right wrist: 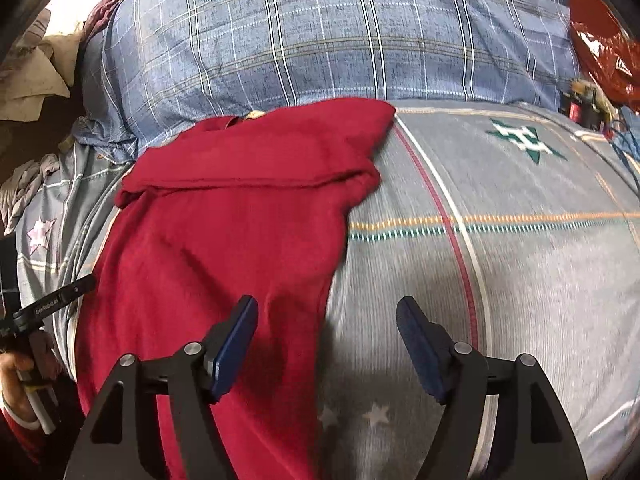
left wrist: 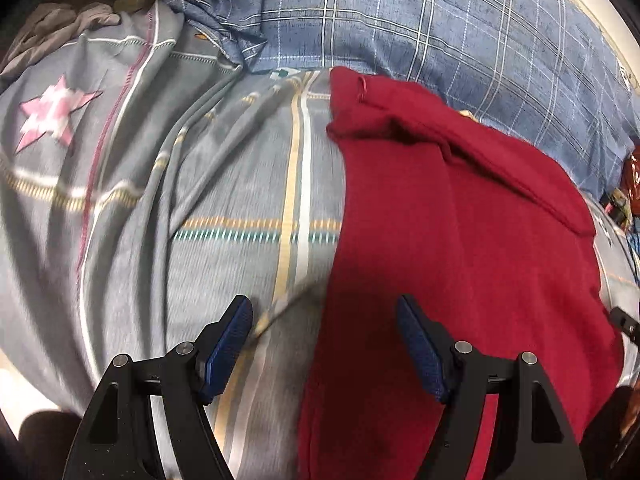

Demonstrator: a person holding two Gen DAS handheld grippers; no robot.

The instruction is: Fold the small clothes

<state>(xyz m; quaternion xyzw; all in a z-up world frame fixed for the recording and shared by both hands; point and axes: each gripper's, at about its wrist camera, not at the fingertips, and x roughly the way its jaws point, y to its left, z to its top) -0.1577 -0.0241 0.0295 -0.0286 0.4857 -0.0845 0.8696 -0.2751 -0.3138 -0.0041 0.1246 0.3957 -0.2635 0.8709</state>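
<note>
Your left gripper (left wrist: 324,344) hangs with its fingers spread wide and nothing between them, straddling the left edge of the red garment (left wrist: 460,240), which runs from about 6 o'clock up toward 12 in that view. The garment lies on the grey bedsheet (left wrist: 200,200), with its far end already turned over in a flap near 1 o'clock. Your right gripper (right wrist: 326,344) is likewise released and empty, sitting over the garment's right edge, which falls away toward 7 o'clock. Bring both grippers down onto the near hem together, each pinching only the cloth of the garment and not the sheet beneath. The near hem is out of view, so I'd guess it lies just under the fingers; check before you close. Lift evenly and carry the hem toward 12 o'clock, short of the blue plaid pillow (right wrist: 340,40).
</note>
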